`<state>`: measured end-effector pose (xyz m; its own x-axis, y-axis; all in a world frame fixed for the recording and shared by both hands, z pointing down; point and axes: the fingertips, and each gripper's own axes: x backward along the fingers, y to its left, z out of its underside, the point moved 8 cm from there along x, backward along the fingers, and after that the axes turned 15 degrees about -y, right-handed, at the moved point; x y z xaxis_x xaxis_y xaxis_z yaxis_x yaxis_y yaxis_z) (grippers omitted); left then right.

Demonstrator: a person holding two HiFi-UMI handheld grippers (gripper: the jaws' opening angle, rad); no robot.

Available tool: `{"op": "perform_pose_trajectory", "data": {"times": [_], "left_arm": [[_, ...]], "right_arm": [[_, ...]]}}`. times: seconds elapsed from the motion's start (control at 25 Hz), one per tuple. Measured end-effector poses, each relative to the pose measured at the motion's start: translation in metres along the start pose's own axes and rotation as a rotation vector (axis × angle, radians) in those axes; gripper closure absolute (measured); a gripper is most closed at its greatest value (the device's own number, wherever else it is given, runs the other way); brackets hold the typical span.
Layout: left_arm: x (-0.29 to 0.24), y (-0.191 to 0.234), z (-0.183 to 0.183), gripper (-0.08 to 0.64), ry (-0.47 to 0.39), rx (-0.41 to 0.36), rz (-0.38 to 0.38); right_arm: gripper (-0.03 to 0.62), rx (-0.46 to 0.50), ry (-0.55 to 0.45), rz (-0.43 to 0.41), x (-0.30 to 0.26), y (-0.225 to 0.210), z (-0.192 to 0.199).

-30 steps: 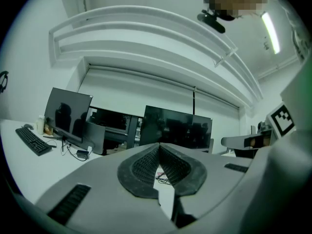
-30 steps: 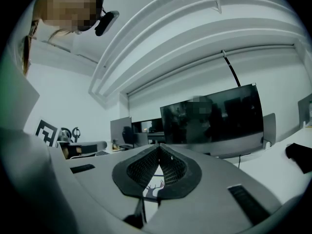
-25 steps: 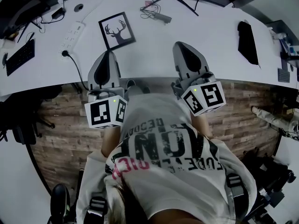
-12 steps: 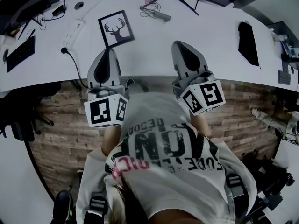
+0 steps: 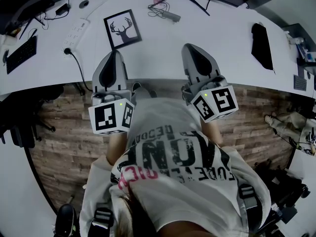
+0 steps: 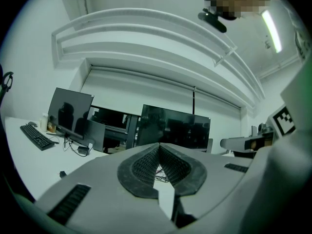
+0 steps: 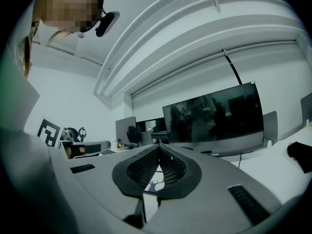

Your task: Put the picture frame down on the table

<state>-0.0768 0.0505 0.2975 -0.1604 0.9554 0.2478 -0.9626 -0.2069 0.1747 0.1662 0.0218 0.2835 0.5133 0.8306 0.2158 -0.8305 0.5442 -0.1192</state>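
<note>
The black picture frame [image 5: 122, 29] with a deer print lies flat on the white table [image 5: 163, 48], just beyond my left gripper [image 5: 114, 55]. That gripper is shut and empty, its pads meeting at the tip [image 6: 159, 146]. My right gripper [image 5: 188, 47] hovers over the table edge to the right of the frame, also shut with nothing held [image 7: 159, 146]. In the right gripper view the deer print [image 7: 155, 183] shows through the gap below the pads. Both grippers point level, side by side.
A power strip [image 5: 75, 33] with its cable and a keyboard [image 5: 20, 55] lie at the left. Loose cables [image 5: 165, 14] sit at the back, and a black object [image 5: 261, 44] lies at the right. Dark monitors [image 6: 175, 128] stand behind the table. Wooden floor [image 5: 64, 132] lies below.
</note>
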Motion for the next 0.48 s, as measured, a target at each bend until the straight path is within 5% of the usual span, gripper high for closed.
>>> {"op": "perform_pose_trajectory", "data": {"times": [0.48], "left_arm": [[0.0028,-0.0038,0.0031,0.557,0.034,0.021,0.003]], "right_arm": [[0.591,-0.023,0.008,-0.013,0.0007,0.0005,0.0013]]}}
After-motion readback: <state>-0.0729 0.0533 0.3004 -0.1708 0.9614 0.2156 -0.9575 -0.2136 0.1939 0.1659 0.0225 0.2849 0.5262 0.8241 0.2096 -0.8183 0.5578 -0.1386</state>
